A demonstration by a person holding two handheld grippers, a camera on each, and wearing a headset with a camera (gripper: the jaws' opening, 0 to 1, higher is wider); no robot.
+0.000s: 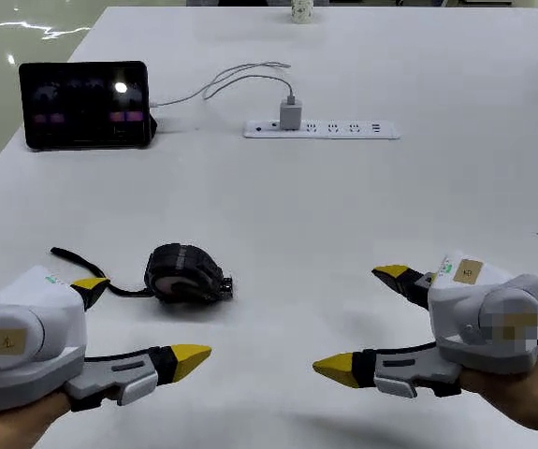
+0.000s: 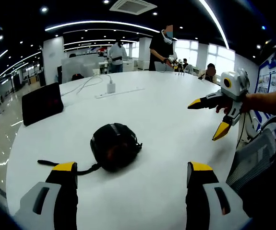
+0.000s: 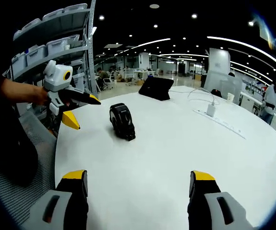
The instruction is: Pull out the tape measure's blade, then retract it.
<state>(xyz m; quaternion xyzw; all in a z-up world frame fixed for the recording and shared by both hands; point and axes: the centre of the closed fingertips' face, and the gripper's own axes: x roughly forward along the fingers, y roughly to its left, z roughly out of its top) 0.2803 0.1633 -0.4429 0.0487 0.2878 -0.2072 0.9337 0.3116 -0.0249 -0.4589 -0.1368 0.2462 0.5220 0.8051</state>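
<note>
Head view looks down on a broad white table [image 1: 343, 206] carrying a dark tablet [image 1: 85, 105] at upper left, a white power strip [image 1: 322, 129] with a charger [image 1: 290, 114] plugged in at upper centre, and the tape measure [image 1: 186, 273] lying lower left of centre, its black strap [image 1: 70, 258] trailing leftward. The left gripper [image 1: 145, 318], at lower left, is just beside the tape measure without touching it, jaws spread wide. The right gripper [image 1: 359, 319], lower right and well apart from it, is likewise spread and holds nothing. A cup [image 1: 301, 9] is cut off by the top edge. Whether any blade sticks out of the case is too small to tell. Both gripper views add the room, an open office with ceiling light strips [image 2: 214, 23]. People [image 2: 164, 45] stand beyond the table in the left gripper view, and shelving with bins [image 3: 56, 33] fills the right gripper view's upper left.
</note>
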